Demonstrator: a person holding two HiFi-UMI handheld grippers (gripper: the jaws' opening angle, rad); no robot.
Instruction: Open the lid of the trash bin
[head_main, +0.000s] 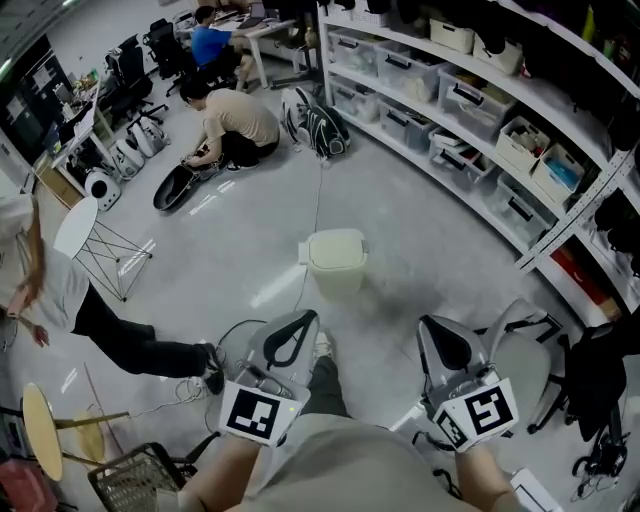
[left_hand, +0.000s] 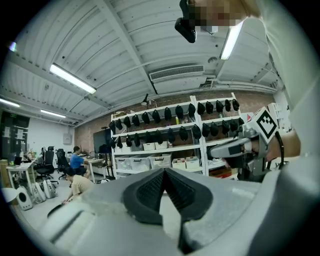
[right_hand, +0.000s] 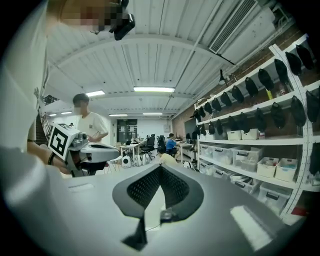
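The bin (head_main: 335, 268) is a small cream plastic box with rounded corners. Its smooth lid (head_main: 335, 245) lies flat and closed, and it stands on the glossy grey floor (head_main: 400, 225). The left claw (head_main: 305, 322) and right claw (head_main: 430, 326) have grey shells and black ribbed pads. Both are clenched on nothing. The bin stands ahead of them, untouched, nearer the left claw.

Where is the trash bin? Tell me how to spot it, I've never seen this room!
Find the long white shelves full of boxes along the right side, then look at the open grey floor beside them. The trash bin stands there alone, near the middle. It is the only small cream box with rounded corners, and its lid is shut.
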